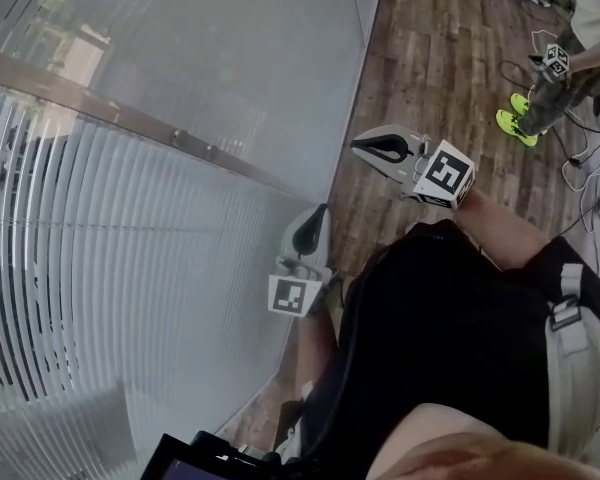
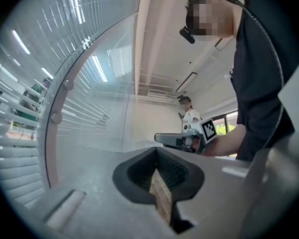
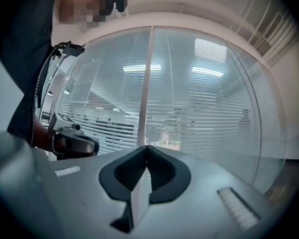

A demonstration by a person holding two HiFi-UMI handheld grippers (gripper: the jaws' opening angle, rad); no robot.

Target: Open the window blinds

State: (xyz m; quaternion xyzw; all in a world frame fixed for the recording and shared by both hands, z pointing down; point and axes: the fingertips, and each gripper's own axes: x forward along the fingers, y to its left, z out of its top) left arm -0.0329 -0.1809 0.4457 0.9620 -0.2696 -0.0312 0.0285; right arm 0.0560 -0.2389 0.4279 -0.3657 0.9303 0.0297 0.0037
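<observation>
Two grey, hard-shelled grippers are held out in front of a black shirt. The left gripper [image 1: 320, 214] is lower and nearer the glass, and the right gripper [image 1: 359, 146] is higher, over the floor. Each carries one white cube printed with black square markers. Each also has a pair of black, ribbed, curved pads that together make a heart-shaped outline. In its own view, each gripper's two jaw tips meet at the top with nothing between them, so both tools are fully closed and empty. The window blinds [image 1: 90, 248] fill the left of the head view. They are one broad sheet of many thin, white horizontal slats hanging behind a smooth glass wall [image 1: 260, 58], and dim shapes show through the gaps between slats. Neither gripper touches the slats. One brown rail [image 1: 90, 103] crosses the glass, with two round studs [image 1: 181, 136] on it. The floor [image 1: 430, 48] is dark wood planking with a streaky grain. At the upper right stands a second person [image 1: 590, 18] in two neon yellow-green shoes [image 1: 518, 120], with a third marker cube [image 1: 555, 61] at the hand. Thin cables [image 1: 580, 158] loop loosely on the planks nearby. One grey webbing strap [image 1: 572, 353] lies over the black shirt's shoulder.
</observation>
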